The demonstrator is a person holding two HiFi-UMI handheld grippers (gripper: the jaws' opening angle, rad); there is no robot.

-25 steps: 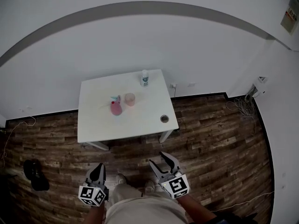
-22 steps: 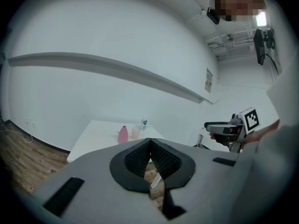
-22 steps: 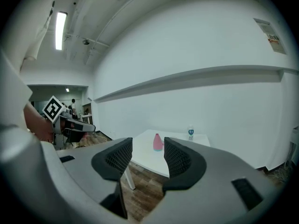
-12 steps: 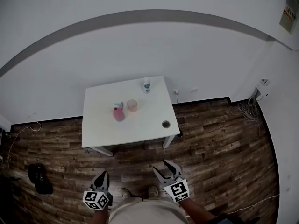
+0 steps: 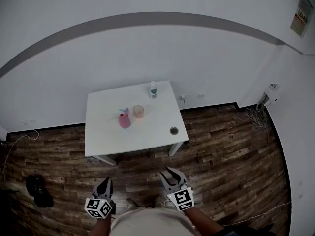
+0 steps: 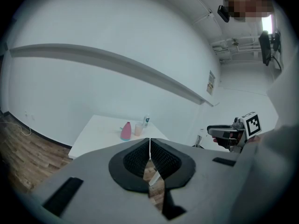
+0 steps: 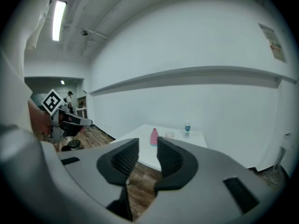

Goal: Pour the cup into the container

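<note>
I stand on the wooden floor (image 5: 221,151), well back from the white table (image 5: 106,136), which sits in the middle of the head view against the pale wall. My left gripper (image 5: 103,182) hangs low at the lower left of the frame. Its jaws are pressed together with nothing between them. My right gripper (image 5: 171,174) hangs at the lower centre right. Its jaws stand a little apart and are closing, and only bare floor and the far table show in the gap. Both grippers are well apart from everything on the table.

The cup (image 5: 139,111), pale pink, stands upright near the middle of the tabletop. The pink container (image 5: 124,120) stands just beside it, to its left and a little nearer to me. I cannot tell whether the two touch. A small white bottle (image 5: 153,89) with a green label stands at the far edge of the table, towards its upper right corner. A small round dark thing (image 5: 173,130) lies near the right front corner. A dark bundle (image 5: 37,190) lies on the floor at the lower left of the frame, and loose cables (image 5: 253,114) lie by the wall at the right.
</note>
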